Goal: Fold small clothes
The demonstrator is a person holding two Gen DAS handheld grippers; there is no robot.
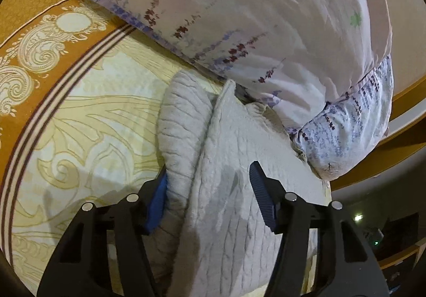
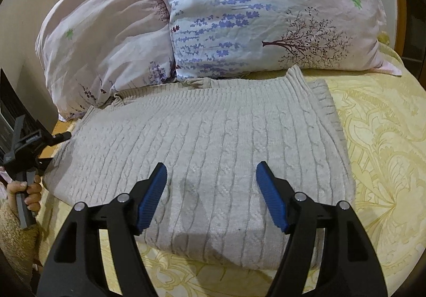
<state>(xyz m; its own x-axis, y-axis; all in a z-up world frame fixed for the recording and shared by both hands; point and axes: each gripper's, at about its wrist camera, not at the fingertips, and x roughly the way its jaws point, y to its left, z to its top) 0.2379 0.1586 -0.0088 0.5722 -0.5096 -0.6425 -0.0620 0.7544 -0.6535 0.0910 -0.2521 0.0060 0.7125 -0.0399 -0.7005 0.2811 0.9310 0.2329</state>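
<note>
Hovering low over the sweater [image 2: 213, 164], the right gripper [image 2: 211, 192] has its jaws spread wide, blue pads [image 2: 153, 197] clear of the knit, nothing between them. The near folded edge of the sweater sits just under and between the fingers; the body of it runs away from the gripper toward the pillows.

Left gripper [image 1: 207, 196]: jaws also apart, straddling the sweater [image 1: 226, 203] at its side edge. A rolled fold of knit lies against the left blue pad [image 1: 157, 203]; the right pad stands off the cloth. Not clamped. In the right wrist view the same left gripper [image 2: 57, 137] shows at the far left edge of the sweater, gripped by the person's hand [image 2: 25, 190].

Sweater: grey cable-knit, folded into a rough rectangle, flat on the yellow patterned bedspread [image 2: 378, 153]. A ribbed edge sticks out from under the top layer on the right side. Its far edge touches the base of the two floral pillows [image 2: 266, 20], pink one [image 2: 101, 38] on the left, blue-flowered one on the right, both leaning at the head of the bed.

Left wrist view: pillow [image 1: 239, 17] looms right above the sweater, orange border of the bedspread [image 1: 40, 38] off to the left.
</note>
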